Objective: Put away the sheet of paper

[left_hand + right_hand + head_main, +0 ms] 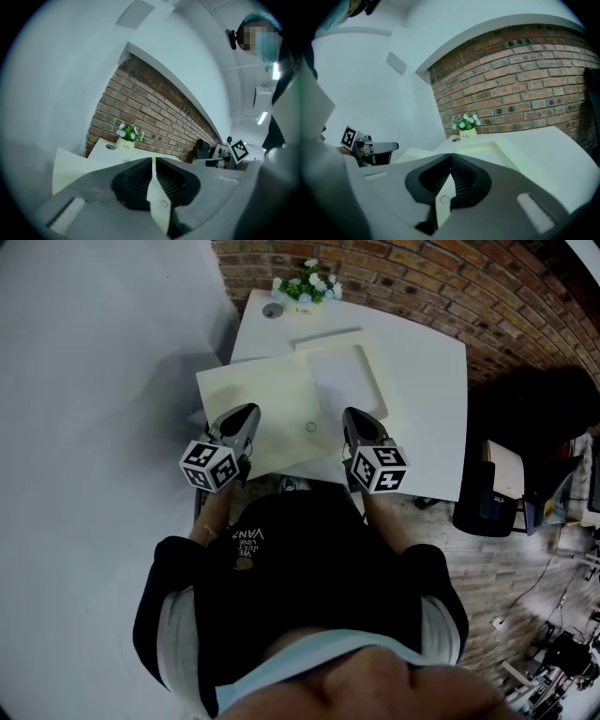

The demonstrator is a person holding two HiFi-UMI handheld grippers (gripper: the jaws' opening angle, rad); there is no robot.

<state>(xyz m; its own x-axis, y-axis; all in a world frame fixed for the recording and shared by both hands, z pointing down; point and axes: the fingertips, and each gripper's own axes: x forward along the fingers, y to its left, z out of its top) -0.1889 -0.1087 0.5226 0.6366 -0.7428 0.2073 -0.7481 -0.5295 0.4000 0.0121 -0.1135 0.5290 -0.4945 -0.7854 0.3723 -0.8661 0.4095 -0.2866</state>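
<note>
The left gripper [247,414] has its 2 fingers brought together on the near edge of the large cream sheet of paper [267,401]; in the left gripper view only a thin cream line shows between the dark ribbed pads [136,180]. The right gripper [353,416] is closed the same way on that near edge, its pads [461,176] pinched with a sliver of cream between them.

The sheet spreads over the near left part of the white table [427,381], its left corner past the table's edge, its right side against a shallow cream tray [373,369].

The small white flower pot [125,146] by the red brick wall [422,277] reads "Life". The person's black top [309,568] bears "VANS", upside down here; the smaller lines beside it are too small to read.
</note>
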